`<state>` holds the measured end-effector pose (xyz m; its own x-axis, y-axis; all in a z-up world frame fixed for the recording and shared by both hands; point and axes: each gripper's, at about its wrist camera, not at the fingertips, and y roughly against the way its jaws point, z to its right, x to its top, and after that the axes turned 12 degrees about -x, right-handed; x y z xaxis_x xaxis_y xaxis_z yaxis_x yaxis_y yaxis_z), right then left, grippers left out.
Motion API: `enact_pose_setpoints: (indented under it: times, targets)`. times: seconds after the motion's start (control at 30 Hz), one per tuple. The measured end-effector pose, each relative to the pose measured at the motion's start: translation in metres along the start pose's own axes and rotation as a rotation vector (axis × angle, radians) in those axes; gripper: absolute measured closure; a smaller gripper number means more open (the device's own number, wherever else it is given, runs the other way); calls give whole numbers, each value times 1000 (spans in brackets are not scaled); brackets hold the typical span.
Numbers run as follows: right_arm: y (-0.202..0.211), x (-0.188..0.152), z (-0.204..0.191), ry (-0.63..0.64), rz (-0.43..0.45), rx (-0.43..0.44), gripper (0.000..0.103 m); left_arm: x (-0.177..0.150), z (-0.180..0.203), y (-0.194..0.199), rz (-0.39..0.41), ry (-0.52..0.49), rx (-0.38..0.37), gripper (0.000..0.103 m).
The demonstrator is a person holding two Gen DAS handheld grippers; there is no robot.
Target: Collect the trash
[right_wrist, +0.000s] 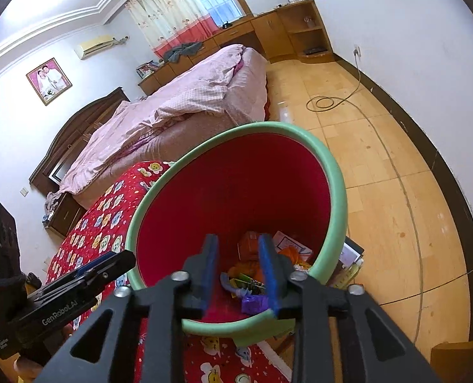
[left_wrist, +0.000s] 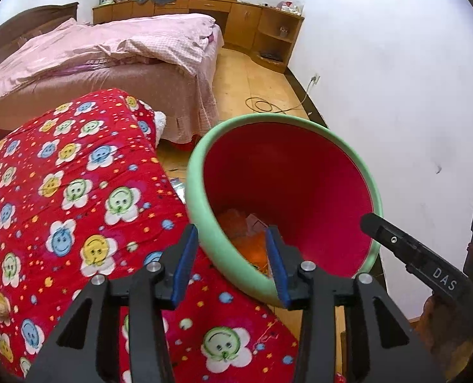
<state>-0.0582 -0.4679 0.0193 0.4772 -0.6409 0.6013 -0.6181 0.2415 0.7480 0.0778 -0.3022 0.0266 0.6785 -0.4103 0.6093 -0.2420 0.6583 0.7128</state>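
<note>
Trash (right_wrist: 252, 274) is seen inside the red bin (right_wrist: 335, 191), whose green rim is straddled by both spread hand-held grippers, left (left_wrist: 231, 255) and right (right_wrist: 239, 271).

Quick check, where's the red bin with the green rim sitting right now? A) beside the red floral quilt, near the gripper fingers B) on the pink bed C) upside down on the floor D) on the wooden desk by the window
A: the bin stands open side up with trash inside, next to the floral quilt, close in front of both grippers.

Bin (right_wrist: 335, 191) mouth open; quilt (left_wrist: 77, 191) crowds its side.
</note>
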Motion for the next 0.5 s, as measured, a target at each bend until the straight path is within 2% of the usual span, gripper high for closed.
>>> enact_pose_setpoints:
  times: [0.17,0.23,0.43,0.5]
  targets:
    - [4,-5,-8,23,-2,2,54,-5,-8,13,8,11,30,59]
    - [7,-6,-11,30,-2,6,46,-8,-14,20,15,25,45,59]
    - [16,-13,-29,67,3,21,34,-17,-35,45,52,78,86,59]
    - [17,-15,-37,88,-1,27,34,-21,-43,56,70,101,99,59]
